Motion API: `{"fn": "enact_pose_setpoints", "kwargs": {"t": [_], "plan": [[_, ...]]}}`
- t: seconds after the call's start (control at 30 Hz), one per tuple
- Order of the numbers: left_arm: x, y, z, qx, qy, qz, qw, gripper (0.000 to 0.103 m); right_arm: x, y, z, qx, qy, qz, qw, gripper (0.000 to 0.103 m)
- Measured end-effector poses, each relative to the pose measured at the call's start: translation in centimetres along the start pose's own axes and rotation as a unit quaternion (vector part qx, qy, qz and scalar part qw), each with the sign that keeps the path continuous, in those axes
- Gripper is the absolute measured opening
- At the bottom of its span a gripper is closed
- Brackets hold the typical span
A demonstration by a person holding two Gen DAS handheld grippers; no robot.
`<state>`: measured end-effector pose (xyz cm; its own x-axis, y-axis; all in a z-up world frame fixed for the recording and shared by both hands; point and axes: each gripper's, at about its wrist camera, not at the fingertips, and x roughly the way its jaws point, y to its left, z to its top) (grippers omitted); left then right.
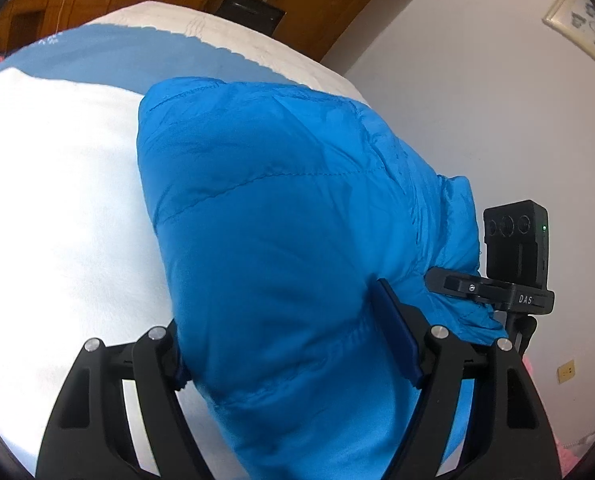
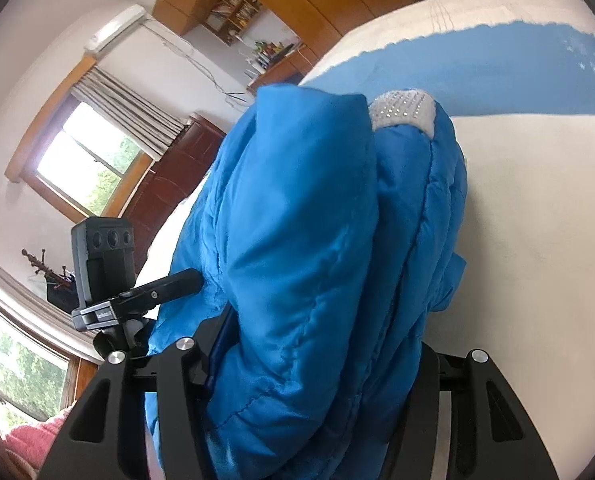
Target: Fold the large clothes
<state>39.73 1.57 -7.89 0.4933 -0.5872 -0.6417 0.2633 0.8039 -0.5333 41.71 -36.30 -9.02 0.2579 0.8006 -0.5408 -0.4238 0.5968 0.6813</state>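
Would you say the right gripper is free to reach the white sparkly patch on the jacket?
Probably not: the right gripper is shut on the blue jacket, and the patch sits beyond the bulk it holds.

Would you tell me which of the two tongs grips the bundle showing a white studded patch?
The right tongs: a white studded patch tops their blue padded jacket bundle. The left tongs hold plain blue fabric.
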Motion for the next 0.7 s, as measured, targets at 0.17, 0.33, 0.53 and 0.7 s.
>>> {"fn": "enact_pose_setpoints", "kwargs": {"t": [0.17,0.33,0.53,0.7], "plan": [[-0.2,0.5,-1.1,0.007,0.001,0.003,1.0000,0.081,-0.6,-1.6,-1.4,0.014,-0.004,0.012,1.000,0.058],[-0.8,1.0,-1.6,0.007,-0.003,0.010,0.9999,0.084,-0.2,-2.5,-1.3,0.028,-0.004,0.014,1.000,0.066],[0.5,0.5,0.2,-0.013,0.006,0.016,0.9998,0.090,0.0,-2.4,-1.0,0.049,0.003,0.007,0.999,0.080],[-1.5,0.1,-0.4,-0.021,-0.001,0.030,0.9993,0.090,-2.1,-1.0,-1.9,0.034,-0.006,-0.019,0.999,0.084]]}}
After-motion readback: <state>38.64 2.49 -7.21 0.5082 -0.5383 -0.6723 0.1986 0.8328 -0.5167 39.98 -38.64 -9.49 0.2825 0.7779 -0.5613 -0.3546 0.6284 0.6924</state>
